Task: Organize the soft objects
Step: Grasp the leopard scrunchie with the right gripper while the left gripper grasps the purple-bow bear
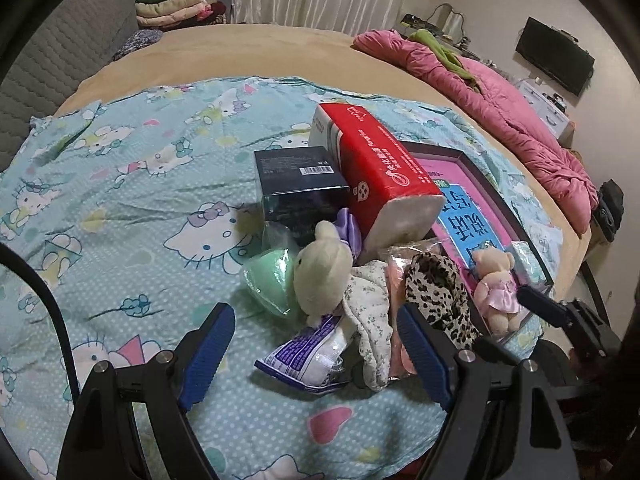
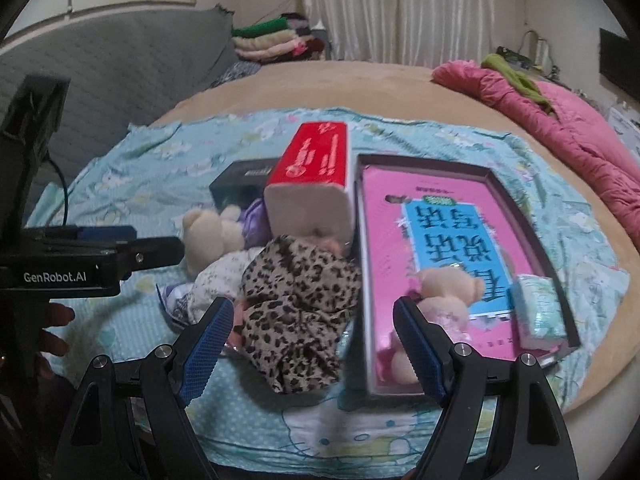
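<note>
A heap of soft things lies on the Hello Kitty sheet (image 1: 120, 200). A cream plush toy (image 1: 322, 276) wears a floral cloth (image 1: 370, 320), beside a green sponge (image 1: 268, 280) and a purple-printed packet (image 1: 304, 354). A leopard-print cloth (image 1: 438, 292) (image 2: 296, 312) lies next to a dark tray (image 2: 496, 184) with a pink book. A pink-dressed teddy (image 1: 498, 292) (image 2: 436, 300) and a tissue pack (image 2: 540, 306) lie in the tray. My left gripper (image 1: 316, 348) is open over the packet. My right gripper (image 2: 314, 340) is open over the leopard cloth.
A red tissue brick (image 1: 380, 172) (image 2: 316, 168) leans on a black box (image 1: 300, 184). A purple cloth (image 2: 256, 220) sits behind the plush. A pink quilt (image 1: 500, 100) lies at the bed's right edge. Folded clothes (image 1: 176, 8) are stacked at the far corner.
</note>
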